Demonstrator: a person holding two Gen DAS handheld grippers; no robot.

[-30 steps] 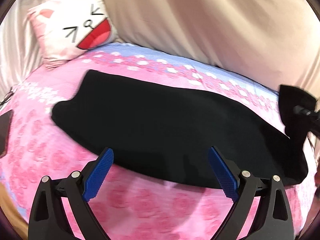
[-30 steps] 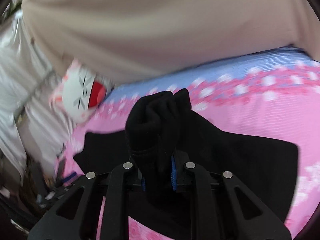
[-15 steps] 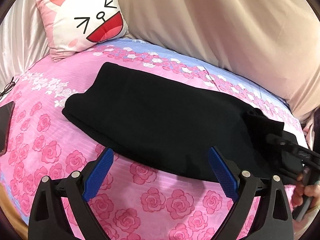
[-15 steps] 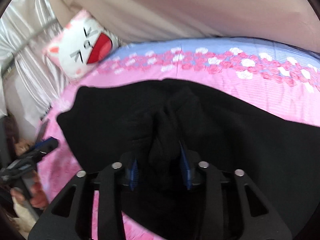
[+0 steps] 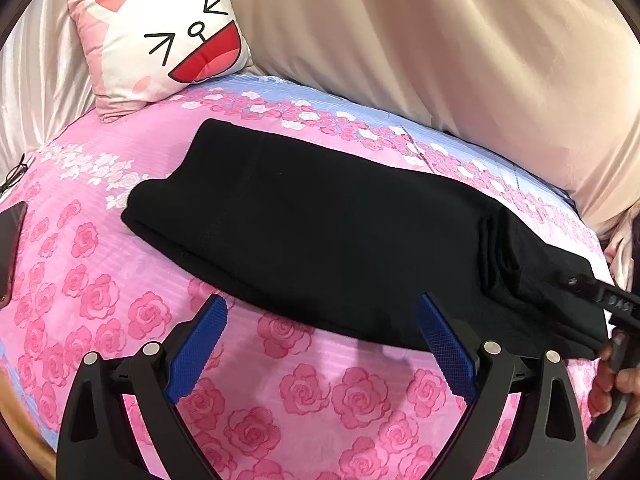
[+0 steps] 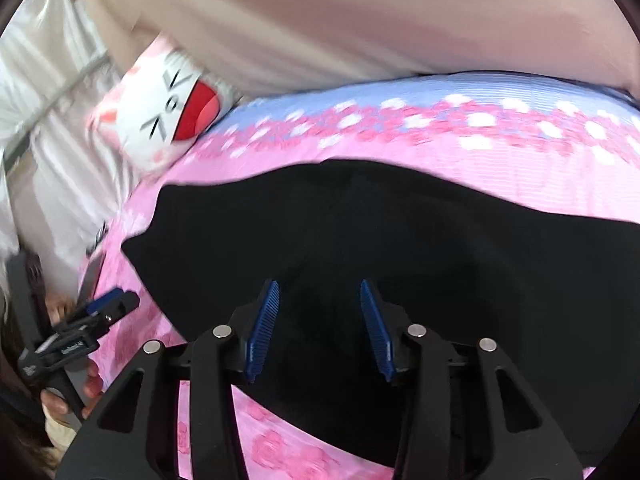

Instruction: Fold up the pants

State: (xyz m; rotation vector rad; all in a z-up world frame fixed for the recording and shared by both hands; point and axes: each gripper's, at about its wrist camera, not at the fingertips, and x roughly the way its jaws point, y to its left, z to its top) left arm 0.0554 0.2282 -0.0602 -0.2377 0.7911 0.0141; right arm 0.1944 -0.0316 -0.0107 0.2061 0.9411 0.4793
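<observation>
Black pants [image 5: 320,232] lie lengthwise on the pink rose bedsheet [image 5: 300,392], with one end folded back in a bunched ridge [image 5: 500,248] at the right. My left gripper [image 5: 320,300] is open wide just above the sheet at the pants' near edge, holding nothing. Over the dark cloth [image 6: 440,260], my right gripper [image 6: 319,284] has its jaws opening. Fabric lies below and between the blue pads [image 6: 264,320], but they do not press on it. A hand [image 5: 616,384] holding the right tool shows at the right edge of the left wrist view.
A pink and white cat-face pillow [image 5: 160,40] leans at the head of the bed against beige drapery [image 5: 440,60]. A phone [image 5: 10,256] and a pair of glasses [image 5: 14,174] lie at the sheet's left edge. Silvery curtain [image 6: 32,80] hangs at the left.
The right gripper came down with the bunched pant end and spread its jaws, letting the cloth go onto the pants. The left gripper drifted slightly and stayed open.
</observation>
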